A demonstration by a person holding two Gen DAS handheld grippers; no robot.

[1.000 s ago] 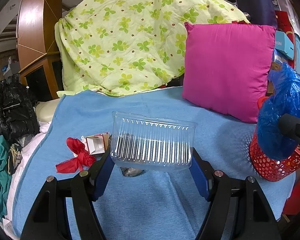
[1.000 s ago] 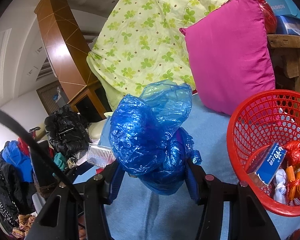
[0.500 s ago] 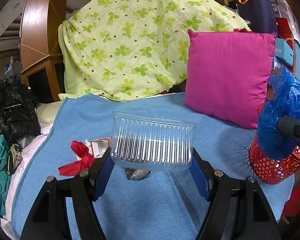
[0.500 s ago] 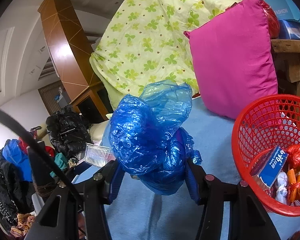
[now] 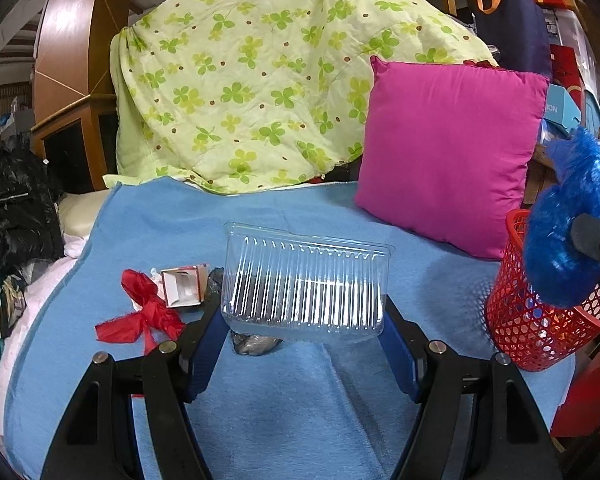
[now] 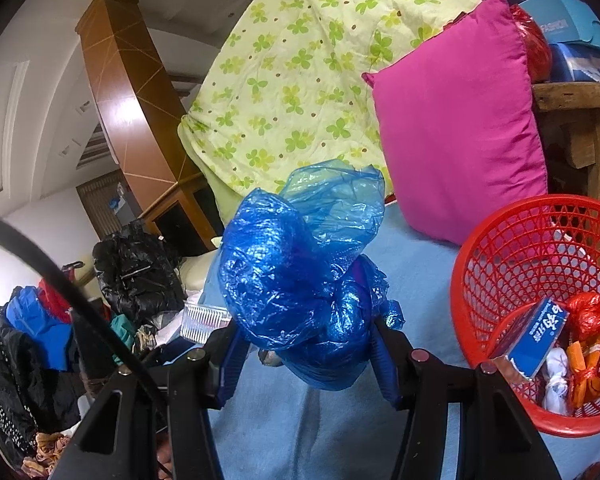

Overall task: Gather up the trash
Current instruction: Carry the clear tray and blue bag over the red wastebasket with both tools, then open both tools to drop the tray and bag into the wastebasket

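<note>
The red basket (image 6: 500,264) stands on the blue blanket (image 5: 300,420) at its right edge, just in front of the pink pillow (image 5: 452,148); inside lie a blue carton (image 6: 536,340), a red crumpled bag (image 6: 590,316), something white and something orange. The right tongs (image 6: 306,344) point slightly downward, just left of the basket, and are clenched on a blue bag (image 6: 292,280), a crumpled, glossy plastic wad that bulges above the pads and hangs off the blanket. In the left wrist view this bag (image 5: 568,232) hovers over the basket's (image 5: 516,320) rim. The left tongs (image 5: 302,344) tilt down toward the blanket, well left of the basket, and grip a clear tray (image 5: 306,284) by its short ends; the tray is ribbed, transparent and empty, held upright on its long edge above the blanket. Farther left of the basket, on the blanket, lie a red ribbon (image 5: 144,312), a small open box (image 5: 182,286) and a grey scrap (image 5: 256,344) just below the tray. A green-flowered quilt (image 5: 260,80) is heaped behind the pillow.
</note>
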